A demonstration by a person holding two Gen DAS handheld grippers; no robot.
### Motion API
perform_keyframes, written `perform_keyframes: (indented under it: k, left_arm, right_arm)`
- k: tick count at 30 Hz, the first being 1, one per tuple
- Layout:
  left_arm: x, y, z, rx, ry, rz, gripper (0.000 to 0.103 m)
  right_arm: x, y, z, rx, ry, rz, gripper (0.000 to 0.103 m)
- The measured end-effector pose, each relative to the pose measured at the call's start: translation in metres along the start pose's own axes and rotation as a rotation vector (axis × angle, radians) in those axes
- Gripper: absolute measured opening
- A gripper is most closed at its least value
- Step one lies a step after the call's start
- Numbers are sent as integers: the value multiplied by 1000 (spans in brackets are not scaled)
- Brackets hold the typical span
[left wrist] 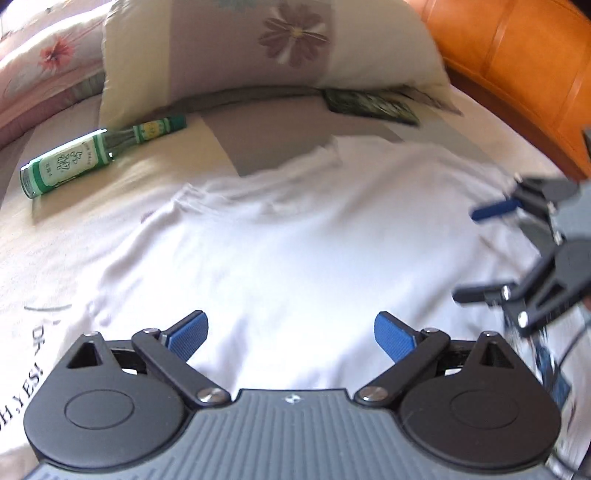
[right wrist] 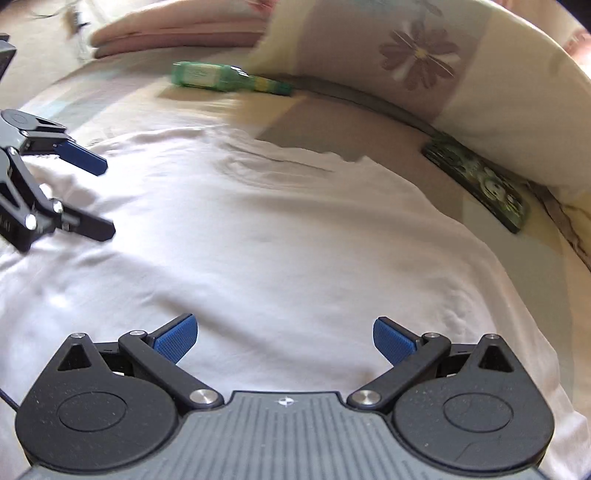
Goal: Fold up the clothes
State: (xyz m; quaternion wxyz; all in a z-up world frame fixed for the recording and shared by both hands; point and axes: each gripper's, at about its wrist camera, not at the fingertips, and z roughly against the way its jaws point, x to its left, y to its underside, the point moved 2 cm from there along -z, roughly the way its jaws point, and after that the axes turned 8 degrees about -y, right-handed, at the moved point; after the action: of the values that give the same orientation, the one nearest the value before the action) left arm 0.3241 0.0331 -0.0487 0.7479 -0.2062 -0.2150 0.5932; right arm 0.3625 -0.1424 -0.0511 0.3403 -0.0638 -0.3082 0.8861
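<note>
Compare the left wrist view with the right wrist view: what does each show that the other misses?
Only the left wrist view: the orange headboard and black lettering printed on the bedding. Only the right wrist view: a folded pink blanket. Both show the white shirt spread flat, the green bottle, the flowered pillow, the dark patterned pack, and both grippers open and empty.

— Bright daylight across both wrist views; the white shirt is close to blown out, its folds barely readable.

— Motion blur too: the green bottle smears, and the pillow looks soft.

— Fisheye bends the edges hard. The orange headboard curves away, glossy with glare.
</note>
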Motion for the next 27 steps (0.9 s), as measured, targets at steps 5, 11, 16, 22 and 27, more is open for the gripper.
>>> perform_keyframes:
  k: [5,11,16,22,27]
  left_arm:
    - [-17,28,-3,10,3,-75,96]
    - [21,67,-1,117,-68,62,97]
    - [39,82,21,170,-114,93,96]
    - [16,46,15,34,-61,50,96]
    - [29,27,-30,43,-70,95,97]
  right_arm:
    - [27,9,-8,-27,-44,165,103]
    - [-3,28,-6,33,-61,50,103]
    - [-22,53,11,55,-25,3,103]
    - [-17,54,6,31,33,-47,103]
    - [-16,55,6,13,46,-56,103]
